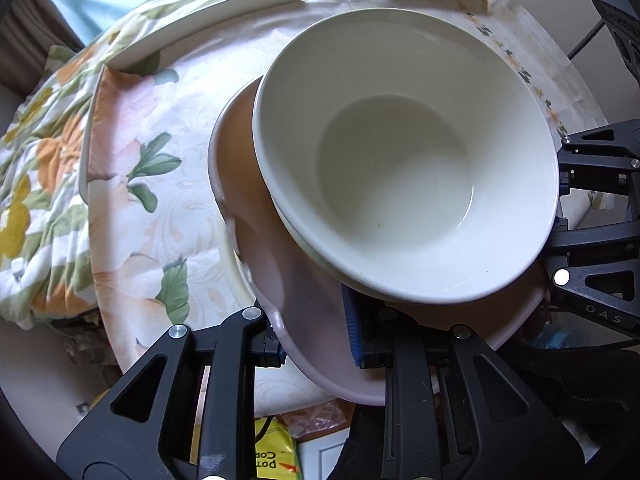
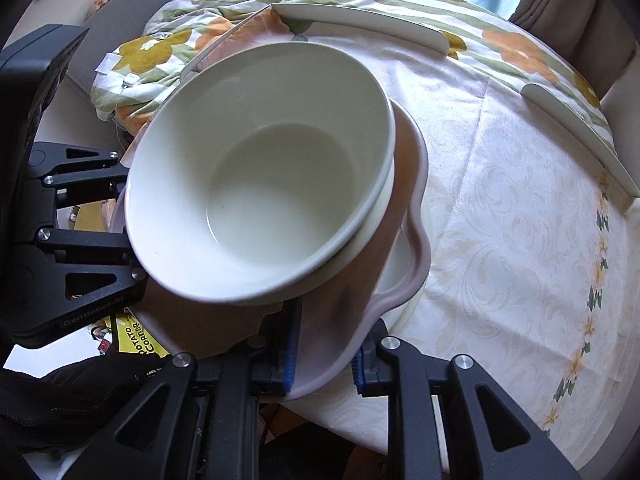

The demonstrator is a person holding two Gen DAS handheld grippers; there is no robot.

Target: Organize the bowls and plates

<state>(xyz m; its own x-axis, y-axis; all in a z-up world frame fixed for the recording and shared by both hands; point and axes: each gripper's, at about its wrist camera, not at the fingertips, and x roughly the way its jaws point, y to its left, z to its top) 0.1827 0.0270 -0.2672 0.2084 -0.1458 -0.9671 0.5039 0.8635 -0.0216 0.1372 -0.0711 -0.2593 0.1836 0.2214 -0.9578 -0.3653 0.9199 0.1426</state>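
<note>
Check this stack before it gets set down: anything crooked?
Yes. The white bowls sit off-centre on the pink plate, crowding one rim, and the top bowl looks tilted. Both claws grip the plate's edge.

A bowl (image 1: 404,152) sits nested in a second bowl (image 2: 360,256) on a wavy-rimmed plate (image 1: 256,248), above the desk (image 2: 500,208). Each gripper clamps an opposite edge of the plate. A packet (image 1: 276,456) lies below the desk's edge.

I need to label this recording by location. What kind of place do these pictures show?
Probably a home dining area. A round table with a floral tablecloth holds a cream bowl on a pink wavy-rimmed plate, curtains hang by a bright window, and a snack packet lies below.
</note>
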